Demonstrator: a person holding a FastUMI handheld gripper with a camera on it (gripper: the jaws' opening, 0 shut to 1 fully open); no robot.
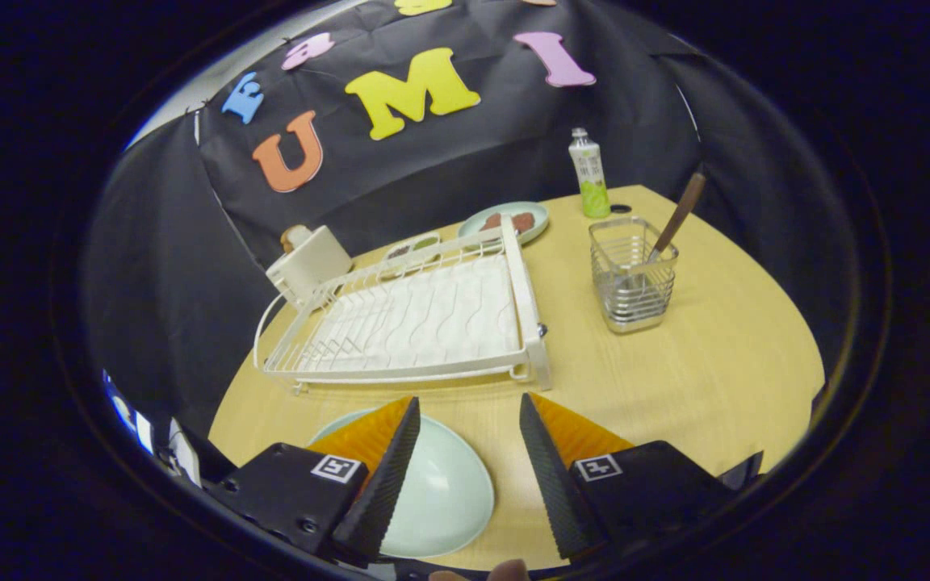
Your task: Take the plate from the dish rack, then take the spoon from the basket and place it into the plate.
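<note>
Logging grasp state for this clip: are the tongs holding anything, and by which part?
Nothing is held. The tongs are open, above the pale green plate on the table; the spoon stands in the basket.

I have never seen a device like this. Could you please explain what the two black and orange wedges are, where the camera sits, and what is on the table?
The wedges are the two fingers of a hand-held claw; a person carries it, no robot arm. The camera rides on the claw and looks forward along the fingers, so they show at the bottom. They stand apart and hold nothing.

On the wooden table: a pale plate lies by the left finger and partly under it. Beyond the fingers is a white dish rack, with no dishes in it. To its right a wire basket holds a spoon. Farther back stand a bottle, a dish of food and a white box.
</note>
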